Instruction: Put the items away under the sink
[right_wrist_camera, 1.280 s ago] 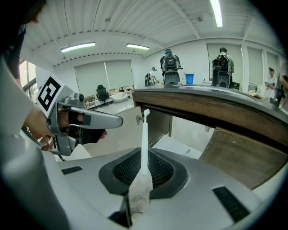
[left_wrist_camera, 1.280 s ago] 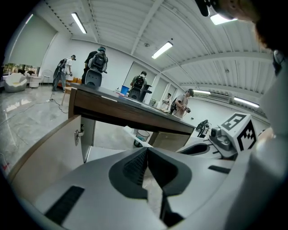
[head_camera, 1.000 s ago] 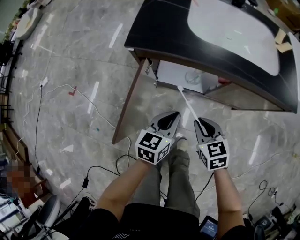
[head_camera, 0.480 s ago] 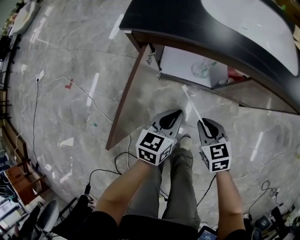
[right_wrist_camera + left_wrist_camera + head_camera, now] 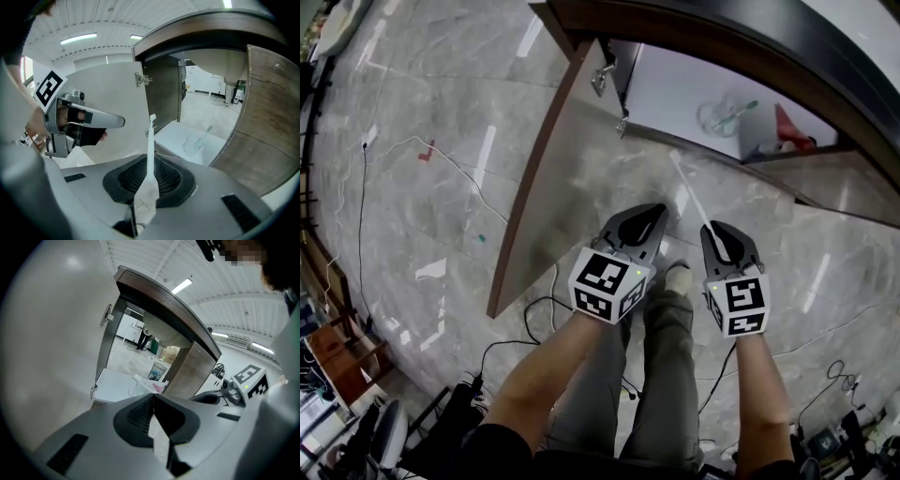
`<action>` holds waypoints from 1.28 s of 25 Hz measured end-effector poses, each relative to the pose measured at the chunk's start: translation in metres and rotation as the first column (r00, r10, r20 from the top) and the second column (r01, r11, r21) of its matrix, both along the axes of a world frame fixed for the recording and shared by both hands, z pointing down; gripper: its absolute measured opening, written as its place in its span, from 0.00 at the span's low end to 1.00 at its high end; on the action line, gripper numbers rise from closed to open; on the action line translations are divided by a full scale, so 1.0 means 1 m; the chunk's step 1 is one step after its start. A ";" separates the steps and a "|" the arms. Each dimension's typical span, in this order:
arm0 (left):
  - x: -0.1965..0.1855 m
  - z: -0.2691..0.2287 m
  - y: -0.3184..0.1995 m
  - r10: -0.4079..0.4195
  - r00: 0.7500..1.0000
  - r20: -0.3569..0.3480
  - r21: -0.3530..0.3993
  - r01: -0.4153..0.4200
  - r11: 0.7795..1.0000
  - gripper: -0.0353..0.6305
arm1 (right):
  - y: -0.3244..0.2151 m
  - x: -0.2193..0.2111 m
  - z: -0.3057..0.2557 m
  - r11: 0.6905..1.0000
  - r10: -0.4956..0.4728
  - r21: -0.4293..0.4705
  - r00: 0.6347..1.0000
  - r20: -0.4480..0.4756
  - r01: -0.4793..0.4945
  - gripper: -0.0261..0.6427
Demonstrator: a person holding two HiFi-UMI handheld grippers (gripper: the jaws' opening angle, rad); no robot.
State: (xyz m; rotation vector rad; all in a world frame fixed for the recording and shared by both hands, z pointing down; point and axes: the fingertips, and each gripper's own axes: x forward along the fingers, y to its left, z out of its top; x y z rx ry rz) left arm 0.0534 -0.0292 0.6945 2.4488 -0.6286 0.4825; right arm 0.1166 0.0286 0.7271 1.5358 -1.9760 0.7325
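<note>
Nearest me, the right hand-held gripper [image 5: 148, 185] is clenching the wide flat end of a white utensil [image 5: 150, 136]. The left hand-held gripper [image 5: 153, 395] is hanging just beside it, jaw tips pressed together with nothing between them. Each cube [image 5: 602, 284] is showing black-and-white square markers to my head camera.

The utensil is white all over. A thin straight stem is widening into a flat blade at the clamped end, and the free end has a small notched tip. Its long axis is running along the line of the jaws, slim end forward, pointing away from me toward the open cabinet [image 5: 161, 93] under the bench [image 5: 825, 47]. In the head view it is slanting up and left from the gripper, over the grey marbled floor [image 5: 441, 141]. Its tip is sitting near the cabinet's front edge, and I cannot tell whether it is touching.

Beyond, the door [image 5: 548, 178] is standing wide open on the left. On the white shelf floor [image 5: 661, 89] a clear glass [image 5: 719, 117] is holding a green-handled stick. A red item [image 5: 789, 131] is lying to its right.
</note>
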 end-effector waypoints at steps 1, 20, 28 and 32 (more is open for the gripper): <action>0.000 0.006 -0.001 -0.004 1.000 -0.003 -0.001 0.004 1.000 0.07 | -0.001 0.000 0.006 1.000 0.002 0.001 1.000 -0.002 -0.002 0.13; 0.004 0.101 -0.010 -0.005 1.000 -0.007 0.026 0.006 1.000 0.07 | -0.023 0.003 0.098 0.999 0.010 0.041 1.000 -0.005 -0.010 0.13; 0.005 0.138 -0.019 -0.010 1.000 -0.007 0.037 0.010 0.999 0.07 | -0.043 -0.005 0.130 0.998 0.010 0.062 1.000 0.015 -0.011 0.13; 0.008 0.160 -0.019 0.004 1.000 0.003 0.043 -0.004 0.999 0.07 | -0.044 -0.010 0.152 0.999 0.002 0.036 1.000 0.021 -0.002 0.13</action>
